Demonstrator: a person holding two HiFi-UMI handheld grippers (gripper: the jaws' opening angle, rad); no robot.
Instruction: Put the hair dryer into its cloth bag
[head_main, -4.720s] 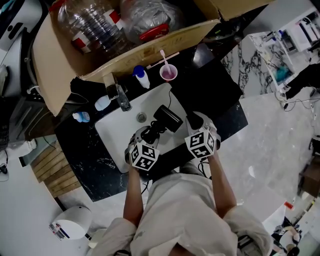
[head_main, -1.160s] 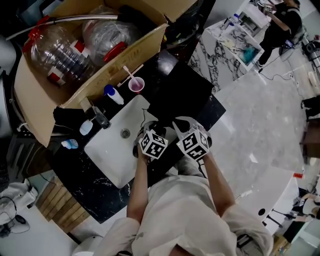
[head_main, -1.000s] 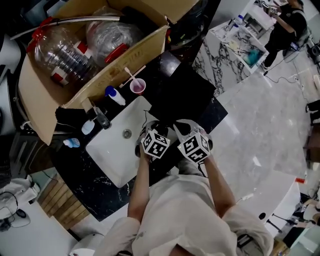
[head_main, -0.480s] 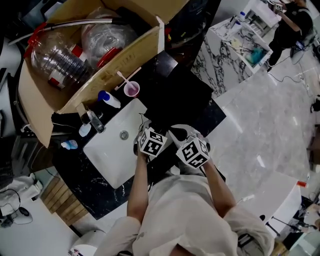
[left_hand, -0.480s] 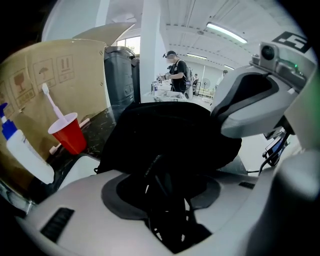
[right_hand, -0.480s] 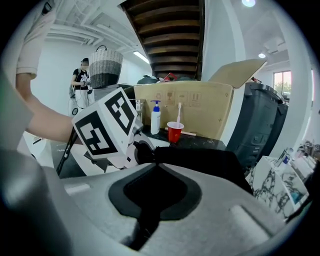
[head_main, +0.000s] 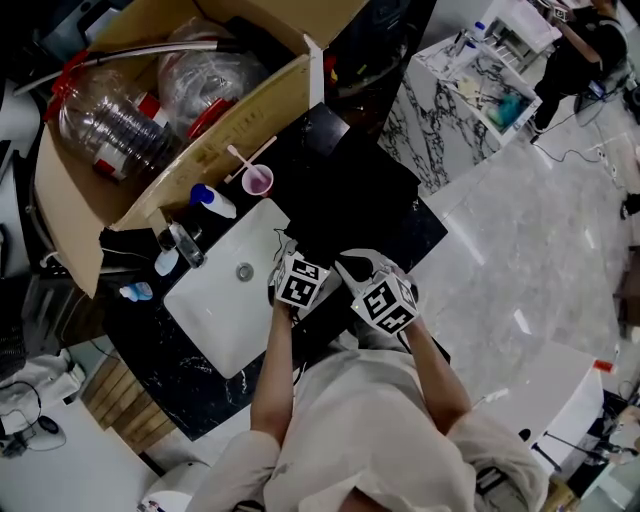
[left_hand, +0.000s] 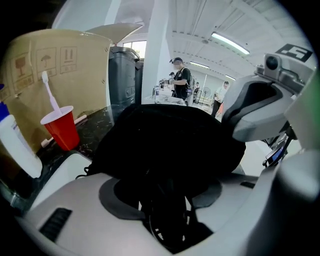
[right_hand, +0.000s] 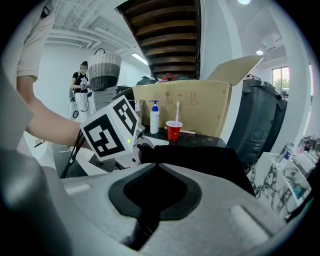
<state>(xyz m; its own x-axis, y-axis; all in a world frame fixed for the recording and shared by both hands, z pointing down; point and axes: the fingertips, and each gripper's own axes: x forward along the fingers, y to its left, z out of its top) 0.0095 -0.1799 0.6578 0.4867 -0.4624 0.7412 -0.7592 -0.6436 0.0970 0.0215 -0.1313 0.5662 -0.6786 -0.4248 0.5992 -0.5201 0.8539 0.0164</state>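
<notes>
Cloth bag (left_hand: 165, 142) between half-open, just-widening left fingers (left_hand: 75, 210); right fingers (right_hand: 225, 200) tight on it

An open workshop hall with a mock washroom: white sink (head_main: 215, 312) in a black counter (head_main: 372, 196), marble worktables (head_main: 452, 108) far right, ceiling strip lights (left_hand: 227, 42).

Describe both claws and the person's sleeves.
The left claw and right claw are pale grey moulded shells with dark pads. Each bears a white cube with black square markers. The sleeves are short and light.
</notes>
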